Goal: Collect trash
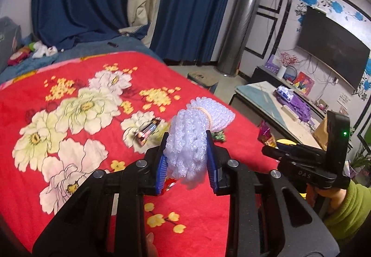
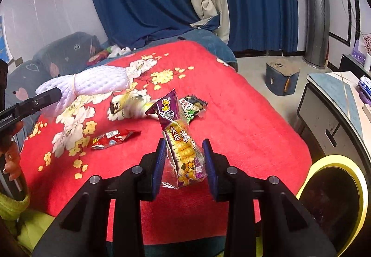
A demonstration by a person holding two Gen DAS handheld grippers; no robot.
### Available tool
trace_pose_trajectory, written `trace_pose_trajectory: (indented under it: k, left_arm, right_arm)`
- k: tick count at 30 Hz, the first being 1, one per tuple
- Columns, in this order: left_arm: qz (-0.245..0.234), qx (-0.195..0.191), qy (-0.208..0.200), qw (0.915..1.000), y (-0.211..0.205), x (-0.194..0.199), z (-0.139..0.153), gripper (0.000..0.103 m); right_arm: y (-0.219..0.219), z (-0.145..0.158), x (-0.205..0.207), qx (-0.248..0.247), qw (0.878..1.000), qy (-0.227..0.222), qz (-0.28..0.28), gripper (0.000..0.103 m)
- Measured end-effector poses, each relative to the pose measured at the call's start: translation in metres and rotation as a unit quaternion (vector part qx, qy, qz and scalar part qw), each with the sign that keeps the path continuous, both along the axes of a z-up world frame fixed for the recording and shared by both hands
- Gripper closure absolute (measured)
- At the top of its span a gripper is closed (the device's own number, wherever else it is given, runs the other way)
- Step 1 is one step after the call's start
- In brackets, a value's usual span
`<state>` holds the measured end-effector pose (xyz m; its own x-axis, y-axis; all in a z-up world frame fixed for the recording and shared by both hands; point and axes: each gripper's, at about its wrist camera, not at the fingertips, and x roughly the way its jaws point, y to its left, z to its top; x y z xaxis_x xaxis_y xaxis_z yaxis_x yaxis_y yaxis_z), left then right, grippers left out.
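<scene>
- At the far left, the left tool (image 1: 186,152) grips a white foam net sleeve (image 1: 197,131), bunched and tied with a pale rubber band; its blue pads (image 1: 162,164) press into the soft mesh from both sides, the jaws only narrowly apart. The sleeve's long axis runs forward and up from the tool, clear of the bed (image 1: 69,71).
- On the red flowered blanket (image 2: 243,117) below and ahead, loose litter lies: a red snack wrapper (image 2: 113,138) nearest the left hand's side, a crumpled yellow-white wrapper (image 2: 129,106) in the middle, a green-and-black packet (image 2: 192,106) farther right.
- The right tool (image 2: 184,159) holds a purple rice-cracker packet (image 2: 180,148), partly closed on its clear lower end; the packet stands nearly upright, top pointing away.
- At the far right, a round bin with a yellow rim (image 2: 347,164) sits just beside the bed's corner, down and to the right of the right tool.
- To my eye the right hand is much the nearer to that bin, so its packet probably goes first; the left has to cross over the bed.
</scene>
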<state>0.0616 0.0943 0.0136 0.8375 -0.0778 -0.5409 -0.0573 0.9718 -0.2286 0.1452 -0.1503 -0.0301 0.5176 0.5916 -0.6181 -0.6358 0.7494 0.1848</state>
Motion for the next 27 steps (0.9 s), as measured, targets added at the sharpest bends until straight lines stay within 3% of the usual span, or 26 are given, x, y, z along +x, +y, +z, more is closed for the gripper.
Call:
trace_pose_trajectory:
  k: [11, 27]
  left_arm:
    - [-0.033, 0.007, -0.033, 0.9989, -0.032, 0.0, 0.015, 0.081]
    - [-0.089, 0.014, -0.042, 0.9951, -0.081, 0.018, 0.014, 0.081]
  right_arm:
    - [-0.027, 0.024, -0.005, 0.023, 0.999, -0.018, -0.02, 0.072]
    - [-0.093, 0.046, 0.0, 0.046, 0.994, -0.036, -0.09, 0.072]
